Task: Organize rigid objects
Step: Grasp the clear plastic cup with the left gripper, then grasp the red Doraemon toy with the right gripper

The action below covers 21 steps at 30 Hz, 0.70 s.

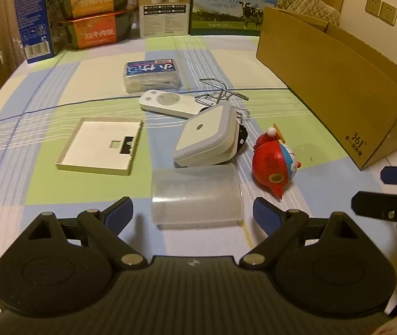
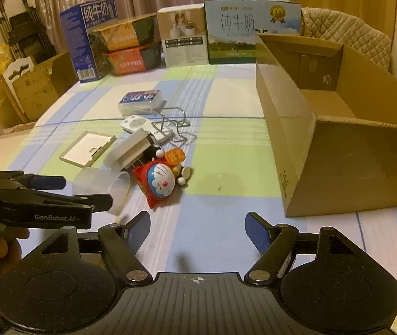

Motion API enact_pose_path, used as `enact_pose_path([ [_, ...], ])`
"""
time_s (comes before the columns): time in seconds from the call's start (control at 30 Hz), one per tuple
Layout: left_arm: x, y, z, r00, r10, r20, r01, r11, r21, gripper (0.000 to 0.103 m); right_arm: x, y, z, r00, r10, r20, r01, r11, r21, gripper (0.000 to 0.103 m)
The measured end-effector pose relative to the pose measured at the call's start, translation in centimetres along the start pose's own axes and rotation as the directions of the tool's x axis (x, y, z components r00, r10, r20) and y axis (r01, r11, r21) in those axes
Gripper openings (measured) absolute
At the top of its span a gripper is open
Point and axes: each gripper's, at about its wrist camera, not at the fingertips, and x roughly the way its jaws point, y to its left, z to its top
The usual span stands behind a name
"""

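Observation:
A translucent plastic cup (image 1: 197, 195) lies on its side on the checked tablecloth. My left gripper (image 1: 192, 209) stands open around its near end, and the pads do not touch it. Behind the cup lie a white square plug device (image 1: 206, 136), a red Doraemon toy (image 1: 273, 162), a white remote (image 1: 167, 103), a wire rack (image 1: 218, 89), a tissue pack (image 1: 152, 75) and a shallow white tray (image 1: 100, 145). My right gripper (image 2: 198, 220) is open over bare cloth, short of the toy (image 2: 160, 181). An open cardboard box (image 2: 296, 139) stands to its right.
Milk cartons (image 2: 231, 36) and stacked food boxes (image 2: 131, 47) line the table's far edge. A hand (image 2: 3, 248) holds the left gripper (image 2: 86, 191) at the left of the right wrist view. More cardboard and a folded trolley stand off the table's left side.

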Motion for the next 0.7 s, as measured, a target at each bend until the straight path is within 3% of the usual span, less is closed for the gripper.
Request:
enact_pose_path([
  [0.23, 0.7, 0.5, 0.1, 1.0, -0.022, -0.019, 0.022, 1.0, -0.002, 0.069, 1.1, 0.1, 0.0, 1.0, -0.006, -0.013, 0.006, 1.0, -0.01, 0.072],
  [0.4, -0.4, 1.4, 0.3, 1.0, 0.017, 0.0, -0.017, 1.0, 0.021, 0.068, 1.8, 1.1, 0.4, 1.0, 0.008, -0.006, -0.008, 0.999, -0.038, 0.072],
  [0.7, -2.2, 4.5, 0.0, 0.998, 0.052, 0.024, -0.051, 0.998, -0.033, 0.068, 5.0, 4.6, 1.2, 1.0, 0.007, 0.02, -0.004, 0.989, -0.147, 0.072],
])
